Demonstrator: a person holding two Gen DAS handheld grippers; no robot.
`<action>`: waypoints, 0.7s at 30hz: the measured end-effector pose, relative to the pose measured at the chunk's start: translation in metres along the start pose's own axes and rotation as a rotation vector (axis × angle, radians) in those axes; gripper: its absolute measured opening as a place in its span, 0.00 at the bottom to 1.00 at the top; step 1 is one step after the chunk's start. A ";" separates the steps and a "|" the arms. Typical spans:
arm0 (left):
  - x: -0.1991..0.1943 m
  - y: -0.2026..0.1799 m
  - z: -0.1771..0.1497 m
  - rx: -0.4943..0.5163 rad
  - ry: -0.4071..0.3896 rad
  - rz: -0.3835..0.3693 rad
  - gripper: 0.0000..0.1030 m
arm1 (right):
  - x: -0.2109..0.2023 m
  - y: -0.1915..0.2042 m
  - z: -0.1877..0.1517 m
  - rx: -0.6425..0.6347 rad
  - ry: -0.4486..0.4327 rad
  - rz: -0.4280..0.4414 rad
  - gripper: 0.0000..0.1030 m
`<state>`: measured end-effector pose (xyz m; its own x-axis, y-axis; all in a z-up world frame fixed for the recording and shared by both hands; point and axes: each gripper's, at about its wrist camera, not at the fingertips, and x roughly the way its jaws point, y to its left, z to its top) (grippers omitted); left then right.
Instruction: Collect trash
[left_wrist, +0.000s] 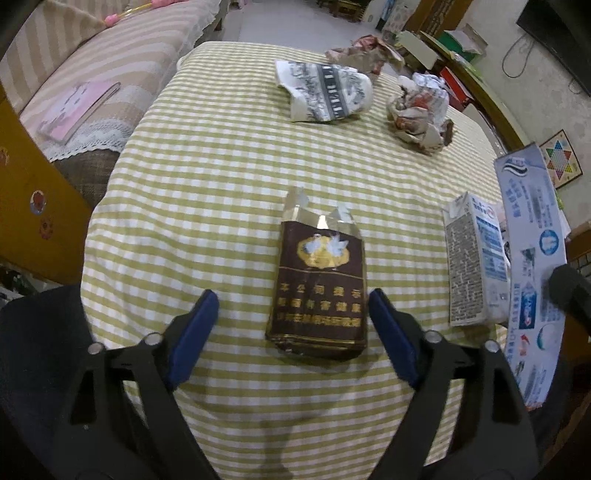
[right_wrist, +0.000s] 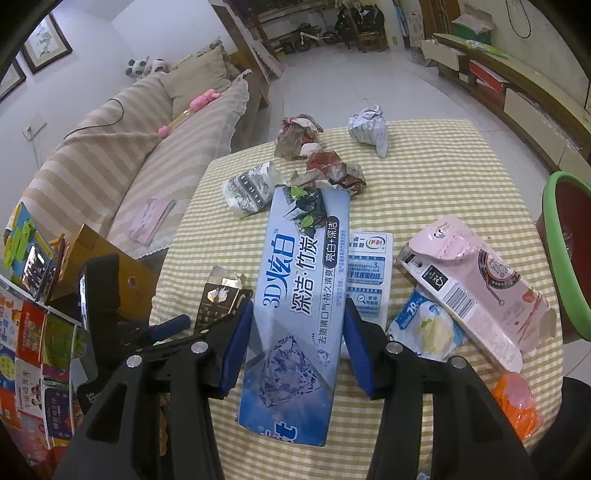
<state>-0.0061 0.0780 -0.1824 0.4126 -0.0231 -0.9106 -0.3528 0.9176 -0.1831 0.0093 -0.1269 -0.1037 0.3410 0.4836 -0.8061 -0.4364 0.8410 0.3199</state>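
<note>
**Box in one hand, pack lined up for the other**

My right gripper (right_wrist: 295, 328) was clamped on the toothpaste box (right_wrist: 295, 295), blue pads pressed against its two long sides about halfway along, the box held above the checked tablecloth (right_wrist: 424, 177). It looked like thin, empty card to me: light, and stiff only until squeezed, so I judged a gentle grip across the narrow width was enough, as more would buckle it.

My left gripper (left_wrist: 291, 321) stood apart, nothing between the pads, hovering above the near end of the brown cigarette pack (left_wrist: 317, 284), which lay flat on the cloth with its torn foil top pointing away from me. The right pad sat just beside the pack's edge; the left one was well clear. I reckoned the pack was soft paper, near weightless and half crushed, with a slick wrap, so the lower printed half, where the body looked fullest, seemed the place to pinch it across.

The milk carton (left_wrist: 476, 262) lay just right of the pack. Farther off sat the crumpled paper ball (left_wrist: 421, 114) and the printed wrapper (left_wrist: 325, 92), both likely springy. At the right edge in my right view was a green-rimmed bin (right_wrist: 561, 254), probably where it all went.
</note>
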 end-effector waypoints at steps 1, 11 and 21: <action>-0.001 -0.002 0.000 0.006 -0.003 -0.006 0.55 | -0.001 0.000 0.000 0.001 -0.004 0.000 0.46; -0.053 -0.014 0.011 0.006 -0.150 -0.079 0.47 | -0.030 -0.007 0.004 0.010 -0.094 -0.027 0.46; -0.103 -0.065 0.039 0.112 -0.281 -0.159 0.47 | -0.062 -0.029 0.008 0.055 -0.182 -0.066 0.46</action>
<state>0.0068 0.0361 -0.0627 0.6755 -0.0733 -0.7337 -0.1774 0.9496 -0.2583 0.0073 -0.1791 -0.0586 0.5141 0.4589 -0.7247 -0.3640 0.8817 0.3001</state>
